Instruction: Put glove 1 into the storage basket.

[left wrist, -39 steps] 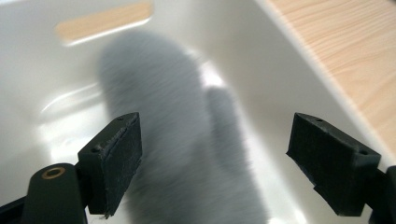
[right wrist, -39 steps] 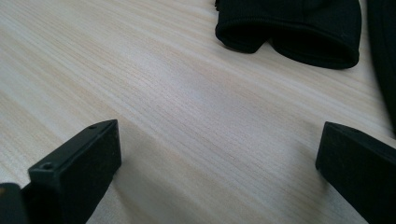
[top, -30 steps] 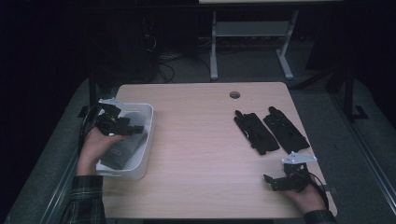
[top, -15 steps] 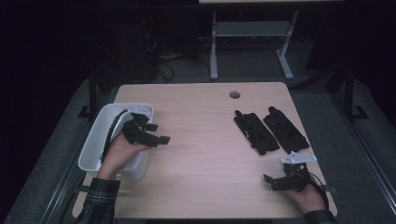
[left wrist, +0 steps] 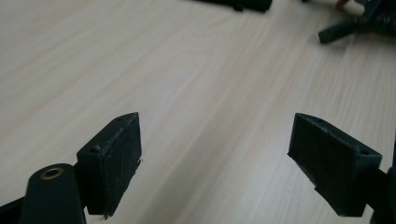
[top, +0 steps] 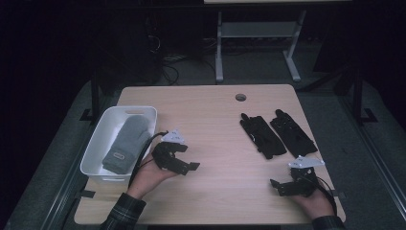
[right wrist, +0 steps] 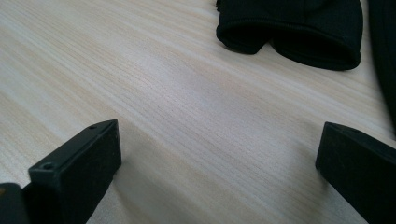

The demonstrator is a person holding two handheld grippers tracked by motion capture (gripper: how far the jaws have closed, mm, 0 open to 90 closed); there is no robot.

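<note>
While both tongs [top: 187, 165] [top: 276, 185] gape empty, 2 black gloves [top: 262, 135] [top: 293, 132] lie lengthwise, fingers pointing away.

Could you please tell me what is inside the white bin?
One grey mitten lies in the bin, cuff toward the person. Whatever is under the mitten is covered.

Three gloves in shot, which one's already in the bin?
The grey mitten, lying in the white bin at the table's left. The two black gloves lie side by side on the bare tabletop at right.

table [top: 215, 191]: light wood | on it: white bin [top: 95, 158], two black gloves [top: 277, 134]
</note>
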